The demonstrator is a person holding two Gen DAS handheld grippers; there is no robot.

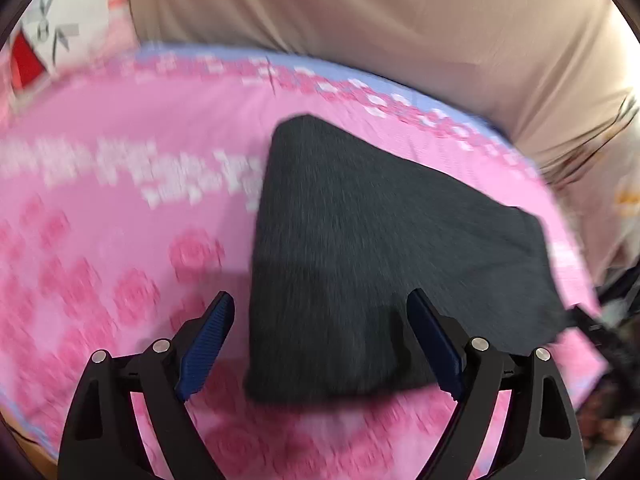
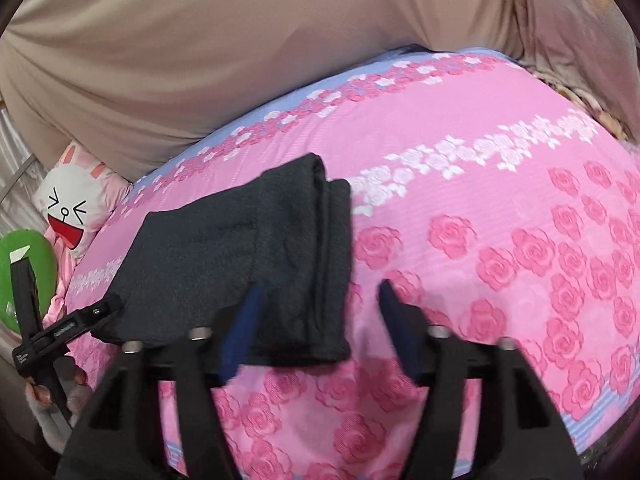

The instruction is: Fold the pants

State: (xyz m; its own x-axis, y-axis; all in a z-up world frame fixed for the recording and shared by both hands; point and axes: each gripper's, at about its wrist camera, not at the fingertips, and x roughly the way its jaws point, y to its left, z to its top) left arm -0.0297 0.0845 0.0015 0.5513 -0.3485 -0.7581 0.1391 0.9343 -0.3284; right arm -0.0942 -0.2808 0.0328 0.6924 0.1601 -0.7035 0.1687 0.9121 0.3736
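Both hand-held grippers hang above the bed with jaws spread wide and nothing between them. Ahead of the left hand-held gripper point(image 1: 320, 300), the folded dark grey pants point(image 1: 380, 248) lie flat on the pink rose-patterned bedsheet point(image 1: 100, 240), reaching in between its blue fingers point(image 1: 208, 344). From the right hand-held gripper point(image 2: 320, 292), the pants point(image 2: 240, 264) sit ahead and to its left, their stacked folded edges facing right. Beyond them a beige curtain point(image 2: 200, 60) hangs, and a cartoon rabbit pillow point(image 2: 68, 208) lies far left.
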